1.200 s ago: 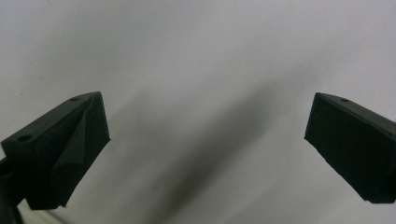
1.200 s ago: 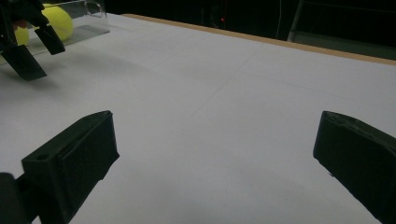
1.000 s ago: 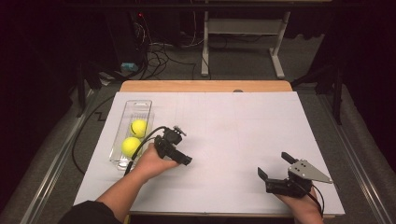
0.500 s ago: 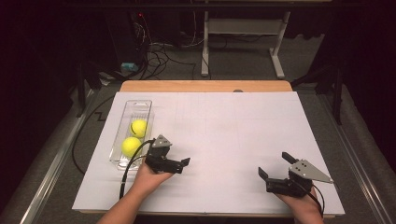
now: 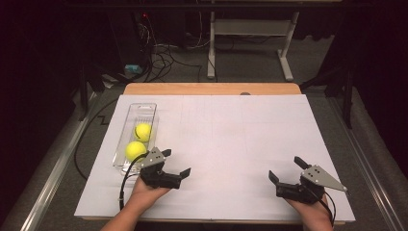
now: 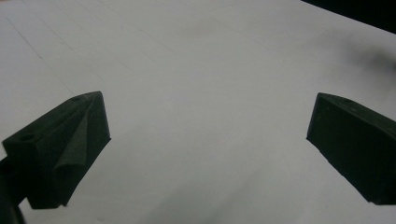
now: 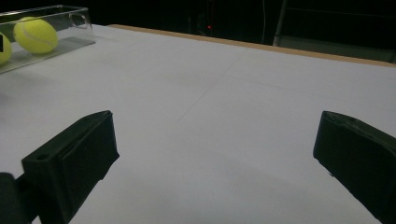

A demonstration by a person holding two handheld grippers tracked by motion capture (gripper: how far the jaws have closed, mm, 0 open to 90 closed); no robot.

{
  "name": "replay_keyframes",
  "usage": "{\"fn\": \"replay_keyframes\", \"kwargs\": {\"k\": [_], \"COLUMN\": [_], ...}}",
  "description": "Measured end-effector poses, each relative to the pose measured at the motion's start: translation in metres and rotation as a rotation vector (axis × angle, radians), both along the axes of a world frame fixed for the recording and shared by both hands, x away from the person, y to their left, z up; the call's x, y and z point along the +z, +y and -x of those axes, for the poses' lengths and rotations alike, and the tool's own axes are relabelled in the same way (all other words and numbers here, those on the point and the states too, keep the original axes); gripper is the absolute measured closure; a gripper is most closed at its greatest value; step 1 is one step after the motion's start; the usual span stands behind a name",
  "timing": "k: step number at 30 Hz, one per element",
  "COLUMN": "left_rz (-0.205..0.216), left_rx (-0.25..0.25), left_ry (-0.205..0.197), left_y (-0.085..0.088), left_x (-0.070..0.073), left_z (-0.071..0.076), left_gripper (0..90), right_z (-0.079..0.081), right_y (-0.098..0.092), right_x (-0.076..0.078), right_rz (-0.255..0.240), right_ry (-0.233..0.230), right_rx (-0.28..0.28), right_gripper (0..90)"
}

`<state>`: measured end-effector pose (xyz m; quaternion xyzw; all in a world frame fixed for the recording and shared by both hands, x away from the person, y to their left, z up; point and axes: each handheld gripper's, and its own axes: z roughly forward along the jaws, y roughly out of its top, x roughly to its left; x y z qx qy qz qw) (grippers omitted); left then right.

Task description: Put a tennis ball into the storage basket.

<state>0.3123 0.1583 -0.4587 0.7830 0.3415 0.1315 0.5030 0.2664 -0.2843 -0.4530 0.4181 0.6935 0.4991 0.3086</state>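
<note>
Two yellow tennis balls, one farther (image 5: pixel 142 131) and one nearer (image 5: pixel 135 150), lie in a clear plastic tray (image 5: pixel 146 109) on the left of the white table sheet (image 5: pixel 231 134). My left gripper (image 5: pixel 176 162) rests low on the sheet just right of the tray's near end, open and empty. In the left gripper view its jaws stand wide apart over bare sheet (image 6: pixel 205 93). My right gripper (image 5: pixel 287 169) sits near the front right corner, open and empty. The right gripper view shows a ball (image 7: pixel 35 34) in the tray (image 7: pixel 77 18) far to the left.
A bare wooden strip (image 5: pixel 211 88) runs along the table's far edge. Behind it are a white desk frame (image 5: pixel 250 29) and tangled cables (image 5: pixel 163 53) on the dark floor. A black cable (image 5: pixel 126 183) trails from my left gripper off the front edge.
My left gripper has drawn back toward the front edge and settled lower beside the tray's near end. The right gripper has stayed where it was.
</note>
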Motion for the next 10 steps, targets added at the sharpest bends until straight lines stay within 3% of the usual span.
{"fn": "replay_keyframes", "kwargs": {"k": [4, 7, 10], "left_rz": [0.033, 0.096, 0.096], "left_rx": [-0.009, 0.005, 0.007], "left_ry": [0.015, 0.023, 0.016], "left_y": [-0.002, 0.001, 0.001], "left_x": [-0.0003, 0.0013, 0.0017], "left_z": [0.0001, -0.0028, -0.0025], "left_gripper": [0.1, 0.1, 0.2], "right_z": [-0.002, -0.002, -0.0007], "right_y": [-0.0007, 0.0001, -0.0003], "right_x": [-0.0028, -0.0044, -0.0046], "right_rz": [0.003, 0.01, 0.015], "right_ry": [0.011, 0.013, 0.015], "right_rx": [-0.01, -0.007, -0.005], "right_gripper": [0.0, 0.0, 0.0]}}
